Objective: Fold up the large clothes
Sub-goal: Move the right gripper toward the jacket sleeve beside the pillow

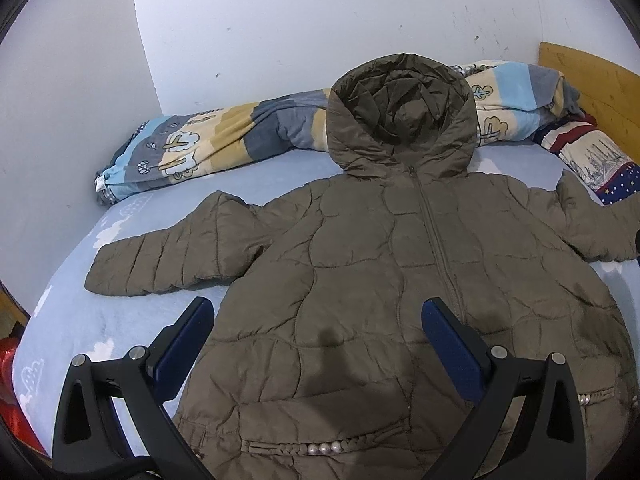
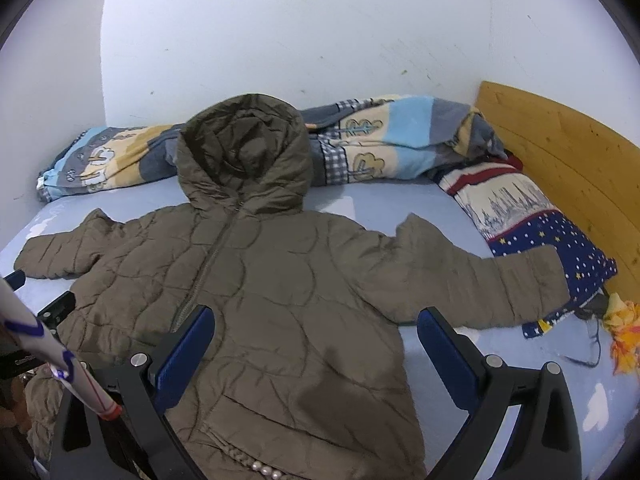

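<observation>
An olive-brown quilted hooded jacket lies face up and zipped on a light blue bed sheet, sleeves spread to both sides, hood toward the wall. My left gripper hovers open above the jacket's lower left part, with nothing between its blue pads. In the right wrist view the same jacket fills the middle. My right gripper is open above the jacket's lower right side, near the right sleeve. The left gripper's tips show at that view's left edge.
A rolled striped blanket lies along the wall behind the hood. A starry pillow sits by the wooden headboard; the right cuff rests on it. A black cable and an orange item lie at the right. A white sleeve crosses the lower left.
</observation>
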Demonstrator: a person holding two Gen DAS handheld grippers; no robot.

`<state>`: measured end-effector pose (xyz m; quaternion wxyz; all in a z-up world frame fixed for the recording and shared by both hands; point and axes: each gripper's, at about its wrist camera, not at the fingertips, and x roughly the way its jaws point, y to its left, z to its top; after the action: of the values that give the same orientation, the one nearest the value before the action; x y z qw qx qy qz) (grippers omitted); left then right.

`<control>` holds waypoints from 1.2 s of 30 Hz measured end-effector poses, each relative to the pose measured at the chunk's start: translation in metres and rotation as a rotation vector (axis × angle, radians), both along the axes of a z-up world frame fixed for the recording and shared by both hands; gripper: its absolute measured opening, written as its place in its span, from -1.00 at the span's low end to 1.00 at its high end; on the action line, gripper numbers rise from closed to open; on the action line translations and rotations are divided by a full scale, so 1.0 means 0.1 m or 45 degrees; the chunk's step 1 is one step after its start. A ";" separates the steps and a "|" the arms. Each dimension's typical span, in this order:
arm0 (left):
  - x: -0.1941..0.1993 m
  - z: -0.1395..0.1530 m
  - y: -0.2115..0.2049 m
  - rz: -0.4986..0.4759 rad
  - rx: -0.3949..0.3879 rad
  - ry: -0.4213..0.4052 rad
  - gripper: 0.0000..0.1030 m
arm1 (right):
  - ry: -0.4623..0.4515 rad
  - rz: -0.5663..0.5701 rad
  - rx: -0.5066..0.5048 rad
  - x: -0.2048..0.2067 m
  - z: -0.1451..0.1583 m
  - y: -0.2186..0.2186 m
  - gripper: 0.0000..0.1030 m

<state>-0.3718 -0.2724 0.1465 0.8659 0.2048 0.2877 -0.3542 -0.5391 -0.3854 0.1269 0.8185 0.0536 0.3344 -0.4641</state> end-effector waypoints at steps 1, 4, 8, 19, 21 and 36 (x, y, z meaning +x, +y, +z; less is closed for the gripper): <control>0.00 0.00 -0.01 0.000 0.002 -0.004 1.00 | 0.002 -0.006 0.003 0.00 0.00 -0.01 1.00; -0.01 -0.01 -0.01 -0.003 0.002 -0.003 1.00 | 0.017 -0.021 0.001 0.01 -0.02 -0.03 1.00; -0.01 -0.01 -0.02 0.000 0.003 -0.004 1.00 | 0.030 -0.017 0.001 0.04 -0.03 -0.03 1.00; -0.02 -0.03 -0.01 -0.004 0.004 -0.008 1.00 | 0.065 -0.026 -0.021 0.06 -0.06 -0.03 1.00; -0.02 -0.03 0.00 -0.006 0.005 -0.010 1.00 | 0.075 -0.035 -0.029 0.05 -0.06 -0.04 1.00; -0.03 -0.04 -0.01 -0.017 0.021 0.000 1.00 | 0.086 -0.073 -0.020 -0.04 -0.07 -0.19 1.00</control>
<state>-0.3745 -0.2737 0.1427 0.8619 0.2138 0.2891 -0.3576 -0.5433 -0.4041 0.1200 0.7936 0.0410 0.3565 -0.4914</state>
